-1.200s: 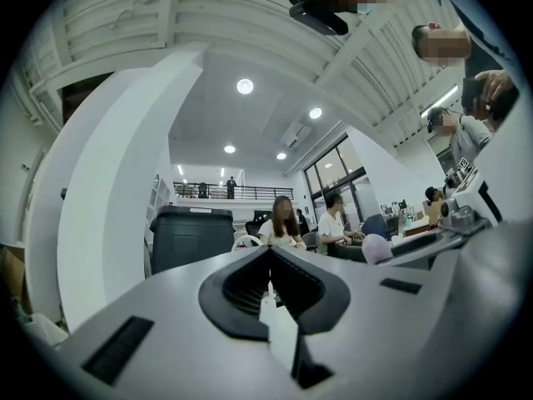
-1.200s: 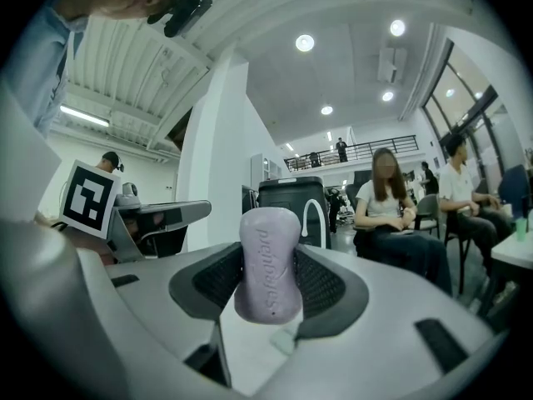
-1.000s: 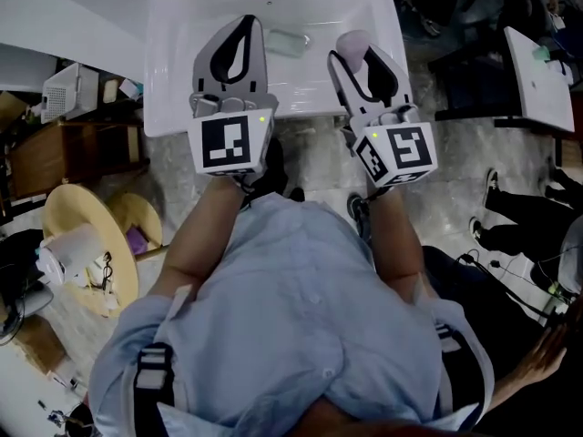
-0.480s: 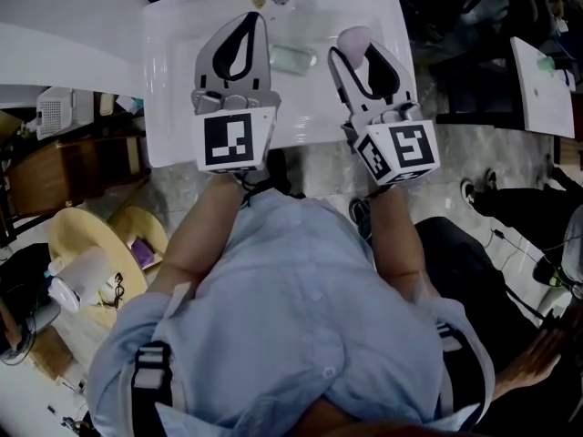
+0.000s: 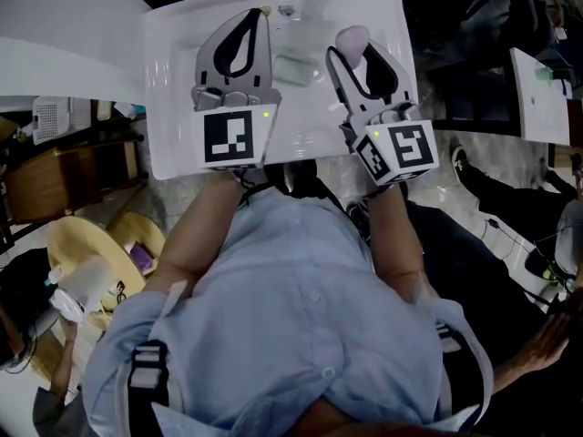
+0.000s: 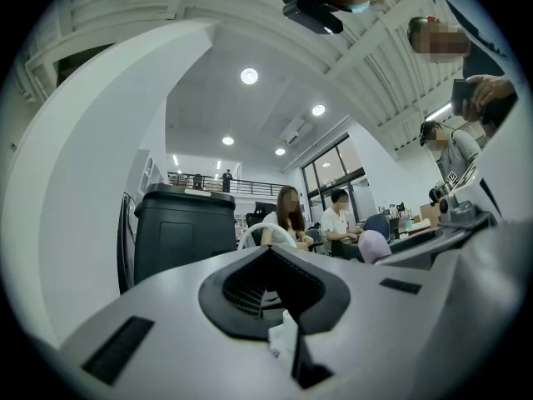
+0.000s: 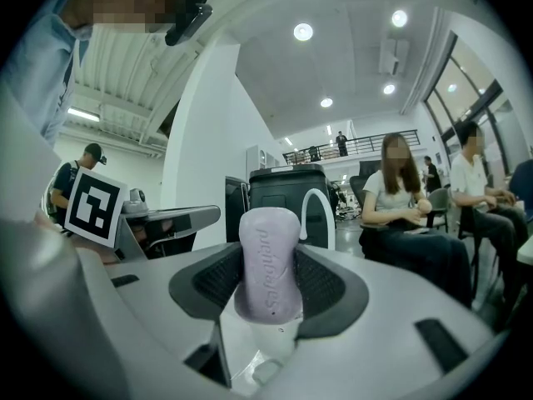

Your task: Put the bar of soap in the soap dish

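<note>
Left tool (image 5: 254, 18), jaws pressed together on nothing, hovers over the white ceramic washbasin (image 5: 173, 89). Just right of it, a pale green translucent soap dish (image 5: 293, 67) sits on the basin, between both tools. Right tool (image 5: 357, 60) is clamped on the lilac oval bar of soap (image 7: 268, 261), apart from the dish.

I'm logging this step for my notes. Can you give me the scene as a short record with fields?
left tongs: shut, empty, above the sink
right tongs: shut on the soap
soap: lilac bar, held lengthwise, sticking out past the tips
dish: pale, in the sink, between the two tongs, looks empty
task state: soap not yet in the dish; it sits to the dish's right, apart from it
</note>
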`<state>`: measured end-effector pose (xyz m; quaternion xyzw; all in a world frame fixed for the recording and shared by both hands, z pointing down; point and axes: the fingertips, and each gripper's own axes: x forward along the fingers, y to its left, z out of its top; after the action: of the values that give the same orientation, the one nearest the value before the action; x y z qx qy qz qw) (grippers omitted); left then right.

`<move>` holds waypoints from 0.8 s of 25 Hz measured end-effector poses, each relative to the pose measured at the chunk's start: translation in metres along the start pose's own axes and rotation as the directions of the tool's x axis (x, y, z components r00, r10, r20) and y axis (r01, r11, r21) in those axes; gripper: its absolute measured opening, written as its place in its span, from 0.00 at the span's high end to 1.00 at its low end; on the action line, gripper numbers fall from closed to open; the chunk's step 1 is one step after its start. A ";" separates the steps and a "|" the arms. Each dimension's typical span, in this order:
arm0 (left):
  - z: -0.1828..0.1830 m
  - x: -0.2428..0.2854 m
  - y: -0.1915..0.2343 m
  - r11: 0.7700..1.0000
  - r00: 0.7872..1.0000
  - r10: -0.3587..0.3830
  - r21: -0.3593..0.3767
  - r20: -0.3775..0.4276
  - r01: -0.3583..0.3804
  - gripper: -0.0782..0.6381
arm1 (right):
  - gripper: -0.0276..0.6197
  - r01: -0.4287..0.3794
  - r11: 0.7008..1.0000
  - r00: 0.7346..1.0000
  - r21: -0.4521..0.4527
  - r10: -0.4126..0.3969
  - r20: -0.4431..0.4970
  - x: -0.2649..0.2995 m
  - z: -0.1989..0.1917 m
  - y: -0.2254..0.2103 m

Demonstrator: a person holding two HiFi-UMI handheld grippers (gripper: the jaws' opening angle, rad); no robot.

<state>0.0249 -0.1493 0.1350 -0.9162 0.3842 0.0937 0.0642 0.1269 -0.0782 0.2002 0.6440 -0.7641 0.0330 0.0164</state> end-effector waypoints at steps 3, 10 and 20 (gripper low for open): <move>-0.002 0.006 0.004 1.000 1.000 0.011 -0.007 0.000 -0.011 0.88 | 0.64 -0.007 1.000 1.000 -0.002 0.007 -0.005 0.004 -0.001 -0.002; -0.016 0.022 0.008 0.999 0.999 0.035 -0.007 -0.020 -0.035 0.88 | 0.64 -0.035 0.999 0.998 0.016 0.036 -0.053 0.018 -0.016 -0.016; -0.058 0.038 0.012 0.996 0.994 0.084 -0.016 -0.065 -0.085 0.88 | 0.64 -0.117 0.992 0.987 0.055 0.122 -0.105 0.041 -0.054 -0.034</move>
<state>0.0490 -0.1952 0.1829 -0.9023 0.4235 0.0705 0.0395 0.1520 -0.1206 0.2582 0.5944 -0.7984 0.0873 0.0403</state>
